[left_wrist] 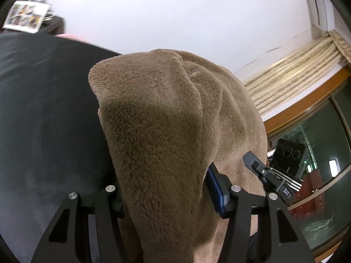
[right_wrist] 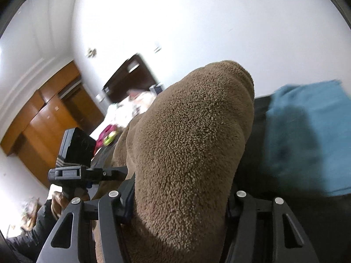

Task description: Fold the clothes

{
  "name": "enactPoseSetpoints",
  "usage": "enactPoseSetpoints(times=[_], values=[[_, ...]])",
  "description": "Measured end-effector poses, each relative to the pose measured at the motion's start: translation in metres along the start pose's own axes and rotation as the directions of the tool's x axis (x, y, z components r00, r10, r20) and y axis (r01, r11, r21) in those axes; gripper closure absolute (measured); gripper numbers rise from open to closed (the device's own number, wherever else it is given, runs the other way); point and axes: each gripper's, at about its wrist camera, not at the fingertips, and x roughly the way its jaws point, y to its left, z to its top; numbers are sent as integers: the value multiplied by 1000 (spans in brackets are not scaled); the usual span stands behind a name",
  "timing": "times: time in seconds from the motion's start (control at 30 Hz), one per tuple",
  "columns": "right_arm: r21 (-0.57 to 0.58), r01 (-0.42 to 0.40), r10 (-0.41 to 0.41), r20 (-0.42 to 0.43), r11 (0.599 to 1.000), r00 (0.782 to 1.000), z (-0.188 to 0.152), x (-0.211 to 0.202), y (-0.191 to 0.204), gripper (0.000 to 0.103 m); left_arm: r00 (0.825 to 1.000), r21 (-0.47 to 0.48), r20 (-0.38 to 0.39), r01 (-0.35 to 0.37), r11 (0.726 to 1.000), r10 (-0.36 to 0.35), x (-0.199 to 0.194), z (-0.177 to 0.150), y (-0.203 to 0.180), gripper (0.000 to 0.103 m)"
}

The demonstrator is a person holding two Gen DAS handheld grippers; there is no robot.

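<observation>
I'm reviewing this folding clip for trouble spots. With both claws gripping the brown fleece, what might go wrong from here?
1. The thick brown fleece garment bulges out of the left claw and covers most of the view, so placement may be misjudged.
2. The right claw holds a similar bunch; uneven grips could skew the fold.
3. The fleece could drop onto the blue folded cloth beside it.

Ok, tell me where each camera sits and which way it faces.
Left wrist: on the left gripper, looking along its fingers at the brown fleece it clamps, black surface and window behind; the right gripper shows beside it.
Right wrist: on the right gripper, facing the same fleece, wardrobe and blue cloth behind; the left gripper shows.
Shared: the fleece and each other's gripper.
</observation>
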Motion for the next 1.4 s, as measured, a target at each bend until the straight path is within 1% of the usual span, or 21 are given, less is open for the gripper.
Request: enactPoseSetpoints(times=[0.17,0.3,0.37,0.47,0.57,0.63,0.73,0.77,0.8,0.87,0.9,0.93,1.03,1.13,1.17,1.27,1.33,1.4], values=[[0,100,-99,86,995,991,19,-44,-37,43,998,42,6,57,997,-57,55,18,-49,43],[-5,173,-171,129,985,977,22,-66,-62,43,998,90,14,57,994,-58,85,22,-76,44],[-9,211,-207,143,977,968,21,-75,-75,43,999,105,13,41,994,-43,103,21,-84,44],[-13,266,-260,161,964,952,19,-84,-93,43,1000,122,7,-8,993,7,131,14,-88,45],[-6,306,-302,141,952,943,10,-72,-107,43,998,159,18,-68,985,66,147,6,-90,45],[9,320,-319,129,947,939,3,-65,-118,43,996,199,24,-88,976,85,149,4,-95,45],[45,305,-308,132,951,942,-6,-64,-131,43,990,270,37,-139,953,134,150,0,-107,41],[52,302,-306,133,952,943,-8,-63,-134,42,989,282,39,-149,948,144,150,-1,-108,37],[46,308,-311,134,950,941,-10,-63,-134,39,987,292,42,-159,943,154,150,-1,-109,31],[19,337,-337,132,941,932,-12,-64,-131,31,986,295,38,-168,941,164,148,-1,-109,24],[5,357,-354,133,934,926,-13,-67,-129,25,986,297,35,-166,940,163,146,-1,-109,22],[-7,374,-369,136,928,919,-14,-70,-127,22,986,301,31,-165,939,163,142,0,-110,21],[-28,408,-399,159,912,903,-16,-85,-116,21,982,314,52,-186,931,179,126,0,-118,20],[-46,441,-425,195,896,884,-22,-107,-101,21,976,346,113,-212,914,183,99,-6,-134,20],[-61,447,-428,198,893,882,-27,-112,-94,20,977,362,125,-209,909,175,90,-10,-140,19],[-107,464,-436,207,879,876,-42,-127,-73,17,973,428,139,-227,875,184,79,-30,-157,18],[-146,481,-452,193,864,871,-52,-129,-59,17,970,472,147,-241,848,194,72,-42,-165,17],[-185,501,-476,161,846,864,-64,-124,-50,17,961,529,142,-275,803,236,79,-48,-149,17]])
